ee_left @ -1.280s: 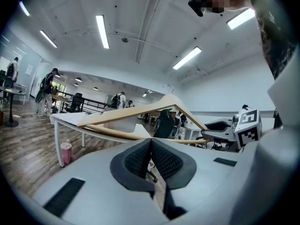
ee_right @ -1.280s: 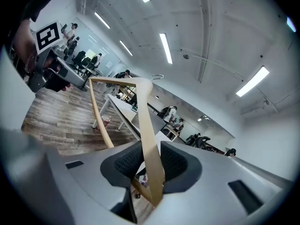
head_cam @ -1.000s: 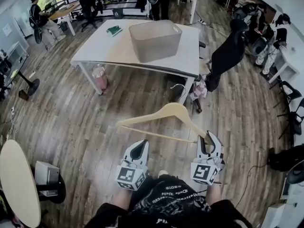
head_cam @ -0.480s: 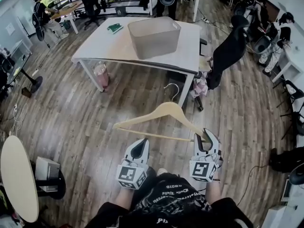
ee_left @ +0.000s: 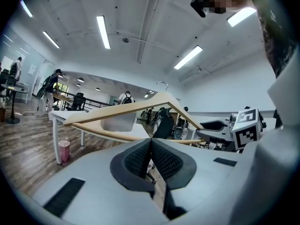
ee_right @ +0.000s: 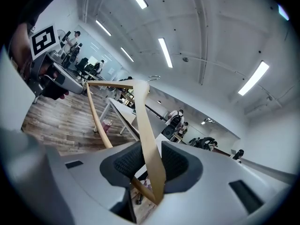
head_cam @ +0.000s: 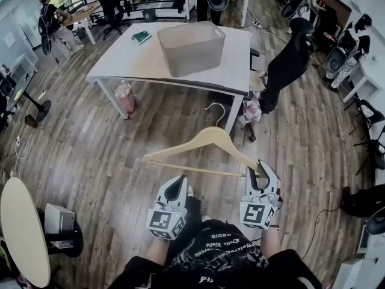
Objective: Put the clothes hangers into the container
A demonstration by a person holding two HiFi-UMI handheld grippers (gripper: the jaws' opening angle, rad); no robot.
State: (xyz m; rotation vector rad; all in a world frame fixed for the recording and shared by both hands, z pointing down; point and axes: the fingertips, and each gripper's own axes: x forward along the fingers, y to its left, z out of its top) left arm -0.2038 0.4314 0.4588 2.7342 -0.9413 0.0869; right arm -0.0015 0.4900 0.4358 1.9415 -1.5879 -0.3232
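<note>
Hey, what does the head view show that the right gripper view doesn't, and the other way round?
Only the head view shows the small green flat item on the white rectangular table, and the round pale tabletop at lower left.

Only the right gripper view shows the ceiling strip lights, and the right gripper up close, with its dark ribbed pads pressing on the end corner of the light wooden clothes hanger.

Both show the hanger, the white table and the wood-plank floor.
</note>
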